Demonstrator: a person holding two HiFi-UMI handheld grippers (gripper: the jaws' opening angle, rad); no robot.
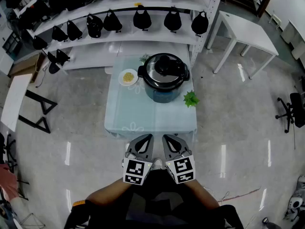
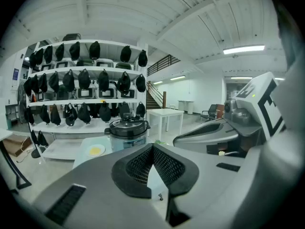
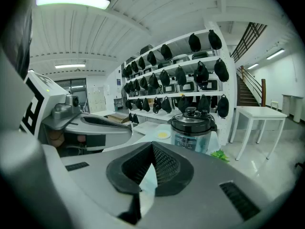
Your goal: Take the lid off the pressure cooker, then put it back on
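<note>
The pressure cooker [image 1: 163, 78] stands on a small table with a pale blue cloth [image 1: 143, 118], with its steel lid and black handle [image 1: 165, 66] on it. It also shows ahead in the left gripper view [image 2: 127, 132] and in the right gripper view [image 3: 193, 127]. Both grippers hang side by side in front of the table's near edge, well short of the cooker. My left gripper [image 1: 145, 138] [image 2: 152, 146] is shut with nothing in it. My right gripper [image 1: 169, 138] [image 3: 152, 144] is shut and empty too.
A white plate with yellow food [image 1: 127, 77] lies left of the cooker, and a green sprig [image 1: 191, 98] lies at its right front. Shelves of black bags [image 1: 138, 20] stand behind. A white table [image 1: 245, 32] is at the right and a black stand [image 1: 40, 111] at the left.
</note>
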